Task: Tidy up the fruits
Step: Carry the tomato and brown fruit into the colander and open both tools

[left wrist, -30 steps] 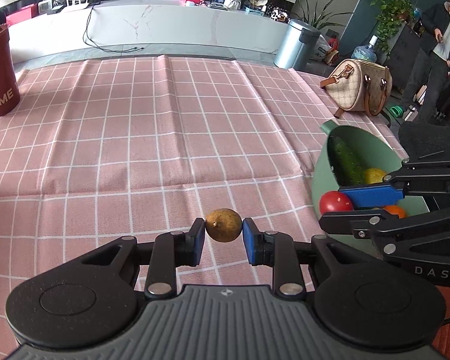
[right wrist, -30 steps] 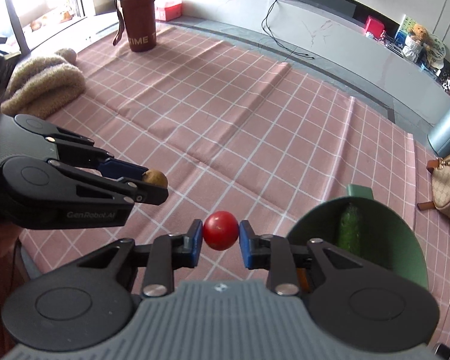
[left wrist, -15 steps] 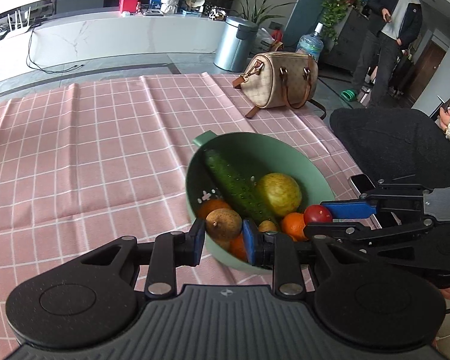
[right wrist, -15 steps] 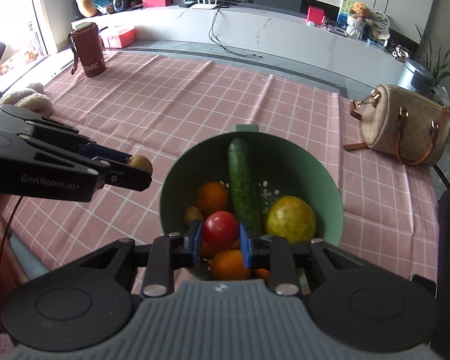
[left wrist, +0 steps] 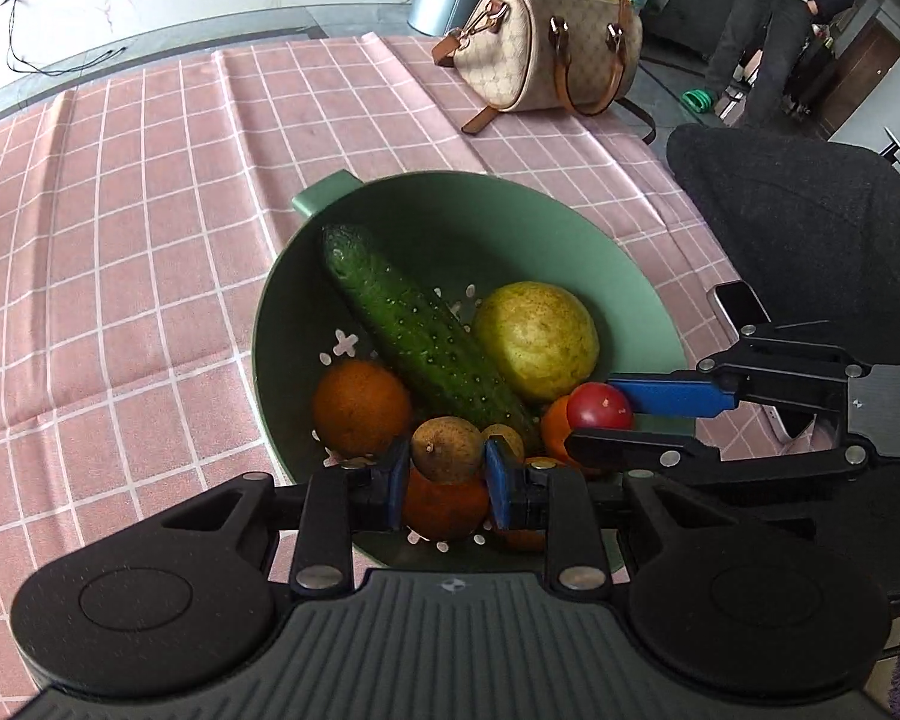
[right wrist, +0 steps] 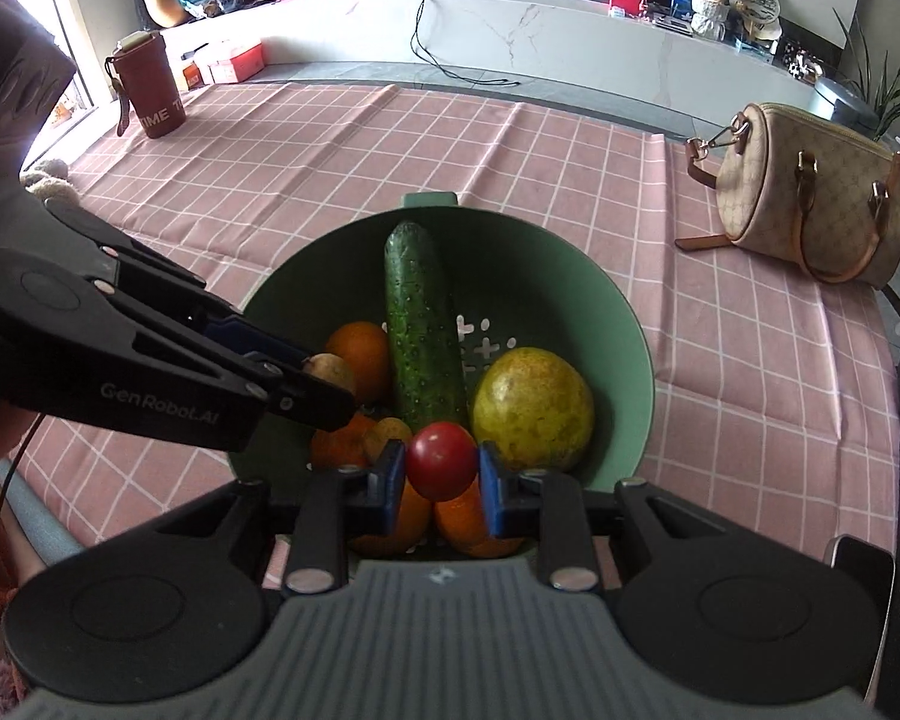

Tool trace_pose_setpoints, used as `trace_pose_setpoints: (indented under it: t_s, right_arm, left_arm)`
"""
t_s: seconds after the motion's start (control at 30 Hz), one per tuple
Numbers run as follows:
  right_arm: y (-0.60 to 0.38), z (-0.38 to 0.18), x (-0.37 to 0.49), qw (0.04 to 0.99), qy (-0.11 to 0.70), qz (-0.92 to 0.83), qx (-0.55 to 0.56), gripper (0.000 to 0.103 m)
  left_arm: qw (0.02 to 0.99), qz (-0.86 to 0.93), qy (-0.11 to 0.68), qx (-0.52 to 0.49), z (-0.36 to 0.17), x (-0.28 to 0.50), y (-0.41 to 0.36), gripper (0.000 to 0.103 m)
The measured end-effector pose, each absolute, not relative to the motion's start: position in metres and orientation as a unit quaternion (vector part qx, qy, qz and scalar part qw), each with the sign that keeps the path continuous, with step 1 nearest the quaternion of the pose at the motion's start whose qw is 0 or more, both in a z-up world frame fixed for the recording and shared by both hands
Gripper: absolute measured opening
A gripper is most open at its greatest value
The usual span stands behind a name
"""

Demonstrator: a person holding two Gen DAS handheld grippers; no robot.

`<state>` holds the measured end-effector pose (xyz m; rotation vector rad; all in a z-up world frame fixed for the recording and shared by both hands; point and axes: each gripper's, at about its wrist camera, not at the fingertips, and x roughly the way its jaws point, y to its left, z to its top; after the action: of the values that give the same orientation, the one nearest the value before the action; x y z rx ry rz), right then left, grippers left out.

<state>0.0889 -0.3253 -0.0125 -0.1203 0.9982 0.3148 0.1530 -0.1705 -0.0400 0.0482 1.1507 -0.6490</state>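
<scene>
Left gripper (left wrist: pixel 445 474) grasping a small round brown fruit (left wrist: pixel 447 449); right gripper (right wrist: pixel 440 483) grasping a small red tomato (right wrist: pixel 441 461); both above the green perforated plastic bowl (right wrist: pixel 570 294).

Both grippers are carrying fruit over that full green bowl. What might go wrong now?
1. The right gripper and left gripper hang close together, so they might bump.
2. Released, the red tomato or the small brown fruit would land on the piled oranges and might roll around inside the green bowl.
</scene>
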Motion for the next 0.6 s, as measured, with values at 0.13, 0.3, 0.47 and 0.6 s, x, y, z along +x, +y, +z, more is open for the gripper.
trace_pose_setpoints:
  t_s: [0.13,0.3,0.47,0.6]
  right_arm:
    - [-0.328,-0.023,0.098,0.858,0.486,0.159,-0.055,0.022]
    - [-0.327,-0.027,0.104,0.855,0.488,0.169,-0.053,0.022]
    - [-0.326,-0.028,0.106,0.854,0.488,0.173,-0.057,0.023]
    - [-0.326,-0.028,0.106,0.854,0.488,0.171,-0.057,0.023]
  left_arm:
    - [0.786,-0.298,0.541,0.021,-0.046,0.159,-0.172,0.030]
    - [0.784,-0.302,0.541,0.024,-0.047,0.163,-0.176,0.030]
    - [0.785,-0.305,0.538,0.026,-0.047,0.163,-0.176,0.030]
    - [0.786,-0.303,0.539,0.019,-0.046,0.163,-0.174,0.038]
